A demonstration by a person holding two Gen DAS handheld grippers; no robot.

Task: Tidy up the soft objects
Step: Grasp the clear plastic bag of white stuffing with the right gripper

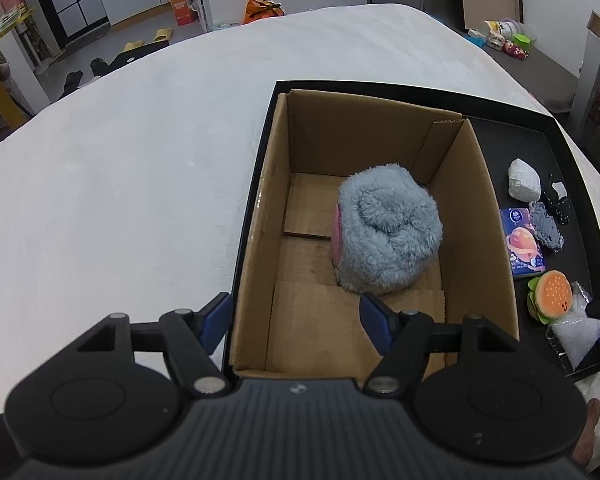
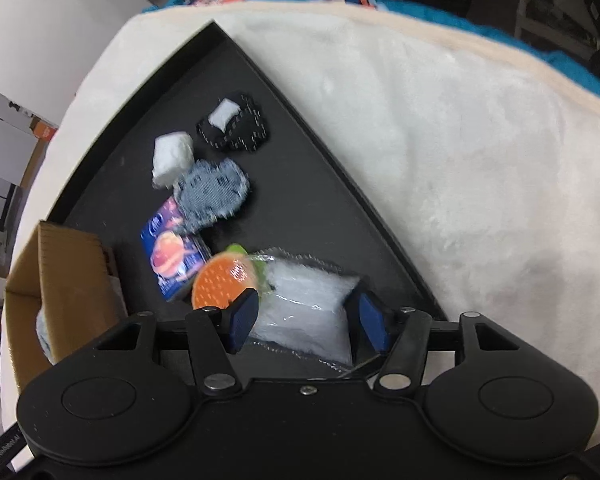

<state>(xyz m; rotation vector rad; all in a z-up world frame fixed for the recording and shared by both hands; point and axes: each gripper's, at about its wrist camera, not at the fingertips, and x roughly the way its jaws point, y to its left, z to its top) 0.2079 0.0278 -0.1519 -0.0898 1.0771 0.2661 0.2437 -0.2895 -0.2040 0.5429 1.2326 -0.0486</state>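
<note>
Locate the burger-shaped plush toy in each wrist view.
Left wrist: burger plush toy sits at the right edge, on the black tray beside the cardboard box.
Right wrist: burger plush toy lies lower centre, just beyond the right gripper.
Shared landmark: blue tissue pack next to it.

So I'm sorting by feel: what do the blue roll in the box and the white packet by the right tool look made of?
Blue roll: plush fleece, judging by its shaggy matte pile. White packet: probably fluffy white fibre in clear glossy film; glints and crinkles show.
</note>
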